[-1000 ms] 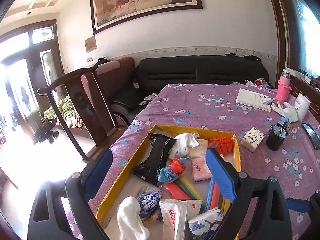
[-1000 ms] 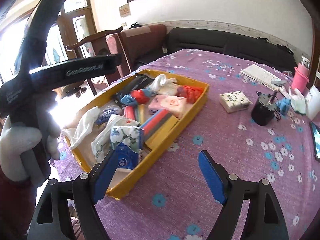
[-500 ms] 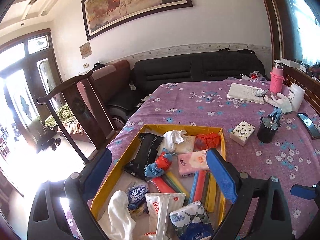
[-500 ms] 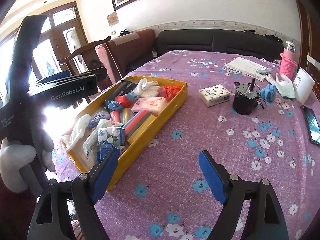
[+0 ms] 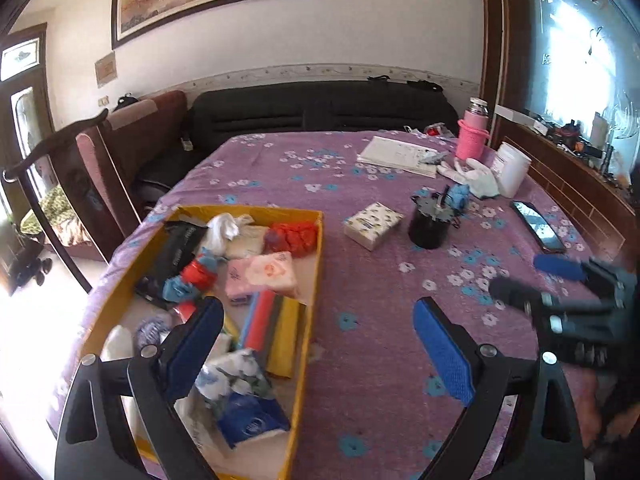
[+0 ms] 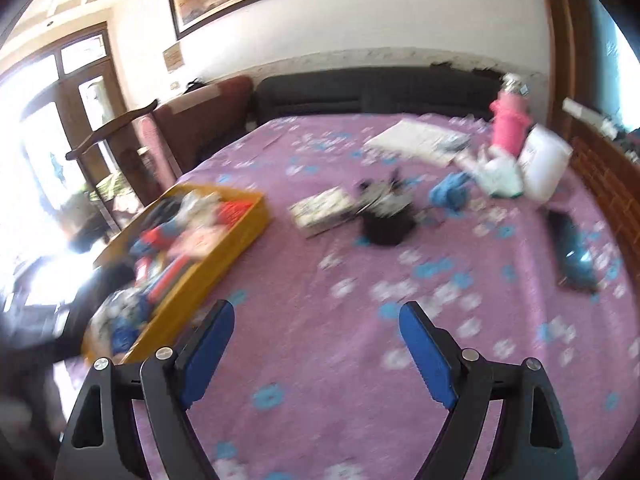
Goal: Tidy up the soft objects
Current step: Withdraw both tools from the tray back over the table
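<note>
A yellow tray on the purple flowered tablecloth holds several soft things: a pink tissue pack, a red cloth, a white sock, a blue tissue pack and coloured sponges. My left gripper is open and empty, above the tray's right rim. My right gripper is open and empty over bare cloth right of the tray; it also shows in the left wrist view. The right wrist view is blurred.
A patterned tissue box, a black cup, a blue cloth, a white glove, a white jar, a pink bottle, papers and a phone lie on the table. A chair and sofa stand behind.
Both grippers have swung to the right. The tray has slid to the left in both views. The right gripper now shows at the right edge of the left wrist view.
</note>
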Demonstrator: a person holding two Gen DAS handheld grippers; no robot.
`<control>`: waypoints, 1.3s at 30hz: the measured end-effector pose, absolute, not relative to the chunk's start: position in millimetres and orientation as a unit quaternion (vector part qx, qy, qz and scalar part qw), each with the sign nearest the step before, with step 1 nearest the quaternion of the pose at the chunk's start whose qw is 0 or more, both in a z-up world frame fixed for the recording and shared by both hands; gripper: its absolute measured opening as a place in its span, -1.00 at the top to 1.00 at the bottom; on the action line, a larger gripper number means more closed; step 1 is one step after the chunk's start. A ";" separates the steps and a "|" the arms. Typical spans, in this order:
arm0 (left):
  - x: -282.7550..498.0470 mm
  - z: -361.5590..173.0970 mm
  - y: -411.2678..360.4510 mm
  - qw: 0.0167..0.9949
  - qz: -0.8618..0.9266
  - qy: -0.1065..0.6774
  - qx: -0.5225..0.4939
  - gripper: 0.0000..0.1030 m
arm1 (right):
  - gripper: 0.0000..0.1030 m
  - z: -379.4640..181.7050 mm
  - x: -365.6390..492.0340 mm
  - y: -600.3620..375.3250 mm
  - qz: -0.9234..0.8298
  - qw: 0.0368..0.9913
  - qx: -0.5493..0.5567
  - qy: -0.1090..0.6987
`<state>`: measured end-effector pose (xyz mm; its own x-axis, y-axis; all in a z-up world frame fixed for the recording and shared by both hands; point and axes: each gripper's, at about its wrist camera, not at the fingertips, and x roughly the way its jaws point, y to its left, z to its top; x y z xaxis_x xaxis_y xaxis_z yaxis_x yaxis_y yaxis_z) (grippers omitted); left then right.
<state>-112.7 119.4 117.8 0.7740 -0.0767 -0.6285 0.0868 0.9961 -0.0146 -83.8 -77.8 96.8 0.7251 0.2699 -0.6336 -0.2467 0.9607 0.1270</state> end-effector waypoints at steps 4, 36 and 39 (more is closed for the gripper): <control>-108.9 88.8 95.6 0.917 -0.078 0.390 -0.032 -0.85 | -0.80 108.9 -49.6 -109.5 0.080 0.950 0.003 0.302; -80.4 10.3 18.5 0.874 -0.076 0.479 0.039 -1.00 | -0.81 64.6 -26.9 -184.6 -0.074 0.954 0.043 0.286; -80.2 10.0 18.1 0.873 -0.076 0.480 0.040 -1.00 | -0.81 64.6 -27.0 -184.7 -0.075 0.954 0.043 0.287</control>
